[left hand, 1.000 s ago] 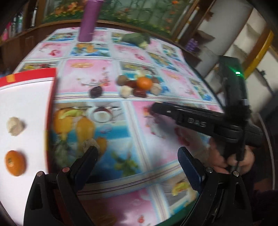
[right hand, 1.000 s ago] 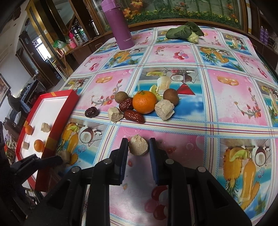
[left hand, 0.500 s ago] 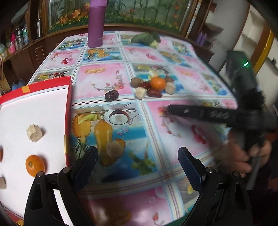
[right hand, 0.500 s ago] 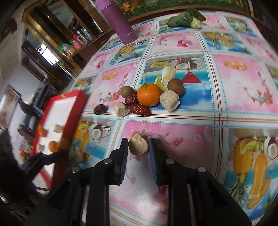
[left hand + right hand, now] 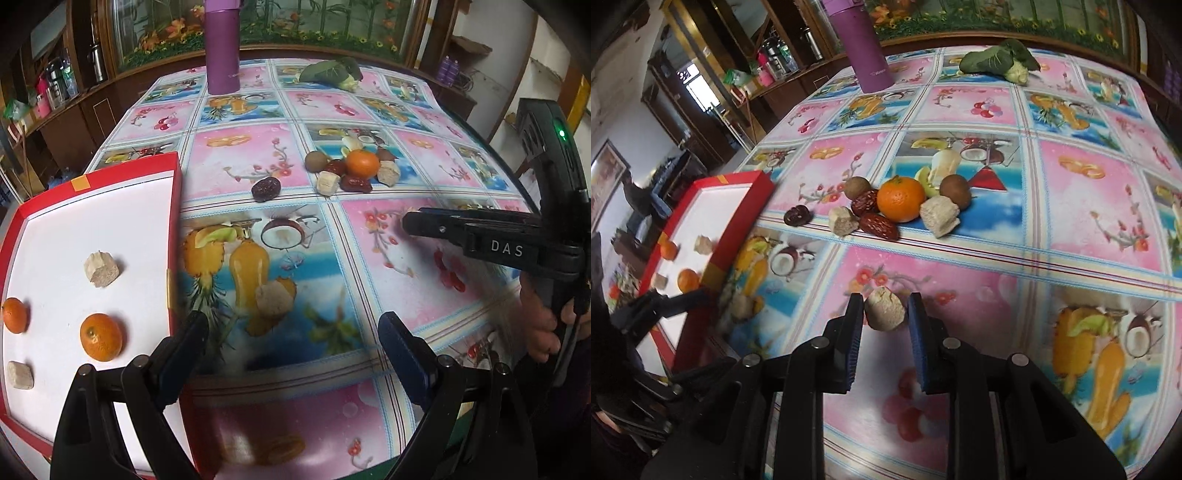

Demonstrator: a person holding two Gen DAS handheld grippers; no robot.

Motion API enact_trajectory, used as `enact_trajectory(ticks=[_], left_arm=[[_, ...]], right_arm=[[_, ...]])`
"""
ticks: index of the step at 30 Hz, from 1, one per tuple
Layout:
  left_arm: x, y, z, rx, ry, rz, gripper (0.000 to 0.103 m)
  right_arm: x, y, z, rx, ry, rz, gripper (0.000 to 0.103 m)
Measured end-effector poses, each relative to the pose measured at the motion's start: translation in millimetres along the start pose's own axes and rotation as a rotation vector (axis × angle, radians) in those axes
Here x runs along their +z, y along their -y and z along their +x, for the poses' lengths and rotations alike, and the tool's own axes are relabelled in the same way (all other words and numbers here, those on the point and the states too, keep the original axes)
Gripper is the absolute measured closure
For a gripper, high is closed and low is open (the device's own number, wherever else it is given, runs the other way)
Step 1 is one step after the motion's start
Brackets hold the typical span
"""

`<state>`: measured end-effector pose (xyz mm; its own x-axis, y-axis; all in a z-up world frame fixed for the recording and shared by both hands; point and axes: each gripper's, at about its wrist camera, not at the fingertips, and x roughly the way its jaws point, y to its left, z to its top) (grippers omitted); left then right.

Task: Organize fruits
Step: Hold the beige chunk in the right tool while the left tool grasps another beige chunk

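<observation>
Tongs: right pair (image 5: pixel 884 314) pinched a beige chunk (image 5: pixel 885 308) at the tips, left pair (image 5: pixel 291 334) gaped wide and empty over another chunk (image 5: pixel 272 300); crumbly piece judged liable to slip before the red tray (image 5: pixel 176 206).

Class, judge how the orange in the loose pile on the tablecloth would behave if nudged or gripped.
The orange looks round, so a nudge would probably roll it. Its skin seems smooth, so it may slip. The red dates touching it would likely shift.
</observation>
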<state>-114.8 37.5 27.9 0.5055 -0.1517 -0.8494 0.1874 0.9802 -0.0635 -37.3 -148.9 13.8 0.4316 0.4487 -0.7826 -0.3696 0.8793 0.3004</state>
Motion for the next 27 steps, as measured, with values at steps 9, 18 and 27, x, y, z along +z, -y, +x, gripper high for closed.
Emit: enact_trajectory(ticks=[9,18,27], left_arm=[[9,2,16,-0.01,-0.012,-0.011,0.01],[14,-2,32,-0.001,-0.028,-0.041,0.013],[9,-5,28,0.071,0.016,0.01,0.042]], right_arm=[[-5,10,2,-0.054,-0.006,-0.042,0.076],[-7,6,3,-0.073,0.0,-0.066,0.076],[-7,6,4,-0.076,0.001,-0.069,0.076]])
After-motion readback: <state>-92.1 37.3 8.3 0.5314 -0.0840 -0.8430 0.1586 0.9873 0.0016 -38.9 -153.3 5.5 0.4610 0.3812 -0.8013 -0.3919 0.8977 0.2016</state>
